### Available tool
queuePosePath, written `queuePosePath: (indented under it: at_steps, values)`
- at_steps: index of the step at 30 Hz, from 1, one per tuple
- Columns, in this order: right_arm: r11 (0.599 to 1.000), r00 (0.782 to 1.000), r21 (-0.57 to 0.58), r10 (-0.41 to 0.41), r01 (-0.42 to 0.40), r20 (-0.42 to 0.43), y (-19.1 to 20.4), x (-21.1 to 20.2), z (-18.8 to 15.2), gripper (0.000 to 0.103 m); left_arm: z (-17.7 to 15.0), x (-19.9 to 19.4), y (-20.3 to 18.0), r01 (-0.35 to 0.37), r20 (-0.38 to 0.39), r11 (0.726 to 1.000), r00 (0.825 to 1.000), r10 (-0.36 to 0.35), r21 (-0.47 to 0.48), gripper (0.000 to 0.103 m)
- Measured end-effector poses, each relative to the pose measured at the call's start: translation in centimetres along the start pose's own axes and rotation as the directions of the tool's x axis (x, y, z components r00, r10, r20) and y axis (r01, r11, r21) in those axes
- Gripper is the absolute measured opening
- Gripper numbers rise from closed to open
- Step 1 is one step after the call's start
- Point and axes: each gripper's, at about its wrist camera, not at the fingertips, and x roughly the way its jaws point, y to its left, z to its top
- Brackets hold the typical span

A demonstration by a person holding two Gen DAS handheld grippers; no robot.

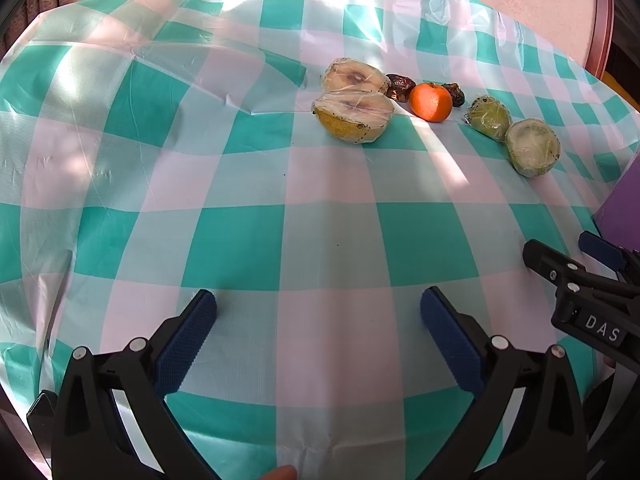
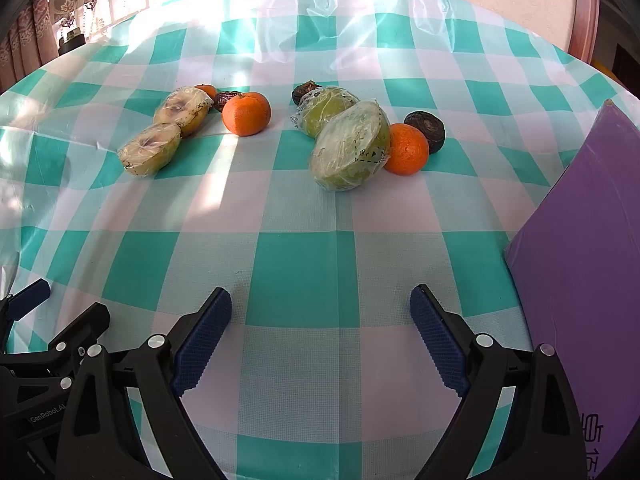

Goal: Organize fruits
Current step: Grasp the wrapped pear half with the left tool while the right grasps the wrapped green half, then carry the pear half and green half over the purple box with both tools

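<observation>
Gleaming film-wrapped fruit halves (image 2: 350, 148), checked cloth (image 2: 304, 264)

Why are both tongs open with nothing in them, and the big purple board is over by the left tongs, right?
Not quite. The purple board lies by the right tongs, not the left tongs. The right wrist view shows it close beside the right tongs at the table's edge. The rest holds: both tongs are open and empty above the checked tablecloth.
</observation>
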Motion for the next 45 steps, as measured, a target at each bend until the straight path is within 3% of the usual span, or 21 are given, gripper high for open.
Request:
queuePosePath:
  at_steps: [12,18,25,32,34,35,36,39,41,45]
  values:
    - [0.998,0.999,-0.045,0.043,-0.044,-0.023,-0.3,-0.1,0.2,0.088,0.0,0.0,0.0,0.0,-0.003,1.0,1.0,0.0,0.0,0.102]
    - [1.0,0.999,0.006,0.01,-0.01,-0.032,-1.9,1.4,2.4,0.088,2.4,1.7,-0.1,0.04,-0.036,0.998,0.999,-0.038,0.048,0.102]
    - [0.986,0.989,0.087,0.14,-0.144,0.049,-3.2,3.1,6.1,0.085,6.2,4.3,0.7,0.056,-0.035,0.998,0.998,-0.055,0.028,0.101]
    - [0.986,0.989,0.085,0.142,-0.144,0.028,-2.1,4.7,7.6,0.069,9.5,6.3,1.4,0.097,-0.005,0.995,0.995,-0.098,-0.036,0.099]
    - [0.985,0.989,0.091,0.141,-0.144,0.037,-2.2,4.8,7.8,0.062,10.3,6.8,1.5,0.108,0.004,0.993,0.994,-0.108,-0.047,0.095]
    - [0.984,0.989,0.103,0.14,-0.144,0.045,-2.4,4.8,7.7,0.05,10.7,7.0,1.4,0.116,0.005,0.992,0.993,-0.116,-0.044,0.095]
    - [0.981,0.987,0.111,0.154,-0.159,0.052,-2.5,4.8,7.7,0.046,11.1,7.3,1.1,0.127,0.01,0.991,0.992,-0.126,-0.035,0.092]
    - [0.976,0.979,0.11,0.177,-0.188,0.101,-2.8,4.0,7.5,0.046,11.6,7.4,-0.2,0.155,0.036,0.988,0.987,-0.155,0.014,0.063]
    - [0.968,0.968,0.119,0.206,-0.223,0.142,-3.1,3.3,7.3,0.046,11.6,7.4,-0.9,0.132,0.048,0.991,0.99,-0.133,0.032,0.059]
    - [0.944,0.95,0.153,0.266,-0.291,0.163,-4.0,3.3,7.3,0.046,11.3,6.6,-1.0,0.166,0.083,0.986,0.982,-0.168,0.027,0.057]
